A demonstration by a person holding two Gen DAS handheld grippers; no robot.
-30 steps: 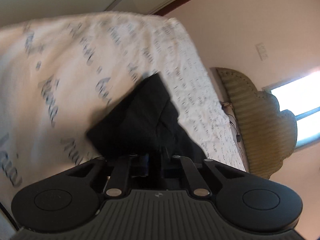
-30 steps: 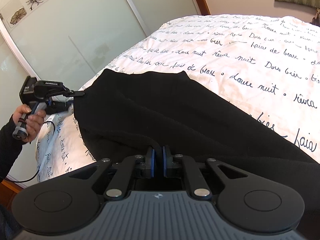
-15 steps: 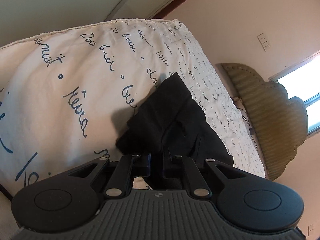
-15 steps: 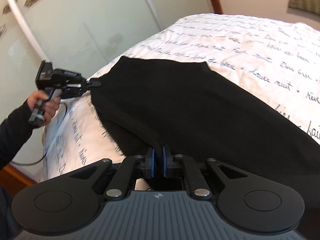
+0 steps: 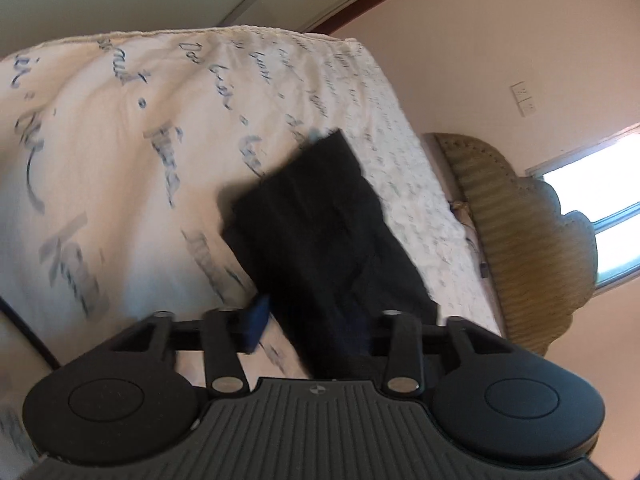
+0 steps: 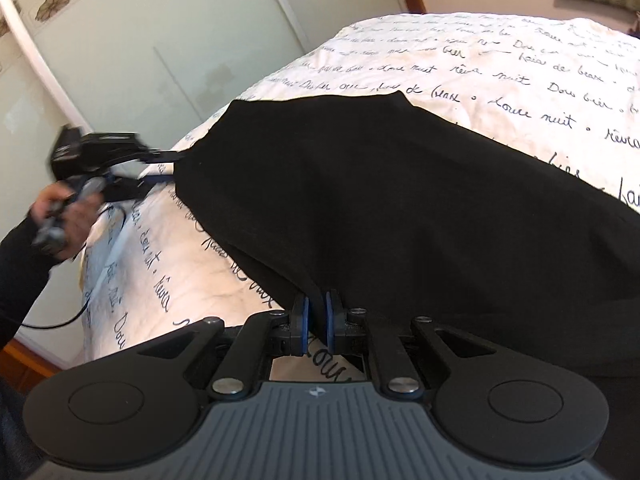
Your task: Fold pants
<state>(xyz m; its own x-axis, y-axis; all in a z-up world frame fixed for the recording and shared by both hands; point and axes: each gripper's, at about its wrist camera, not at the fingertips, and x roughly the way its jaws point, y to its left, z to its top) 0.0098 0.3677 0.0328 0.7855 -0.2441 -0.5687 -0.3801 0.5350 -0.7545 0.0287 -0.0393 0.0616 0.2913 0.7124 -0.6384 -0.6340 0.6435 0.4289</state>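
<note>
Black pants (image 6: pixel 400 208) lie on the white bedspread with blue script (image 6: pixel 500 60). My right gripper (image 6: pixel 315 320) is shut on the near edge of the pants. In the left wrist view the pants (image 5: pixel 320 232) stretch away from my left gripper (image 5: pixel 316 332), whose jaws stand wide open with the cloth lying between them, not pinched. The right wrist view shows the left gripper (image 6: pixel 168 166) at the pants' far left corner, fingers apart, held by a hand in a black sleeve.
Frosted sliding wardrobe doors (image 6: pixel 140 40) stand behind the bed's far side. A tan scalloped headboard (image 5: pixel 520 240) and a bright window (image 5: pixel 600 216) are at the right. A cable (image 6: pixel 100 264) hangs from the left gripper over the bed edge.
My left gripper has opened and let go of the pants' corner. The right gripper stays shut on the pants' edge, and the cloth has settled flatter on the bed.
</note>
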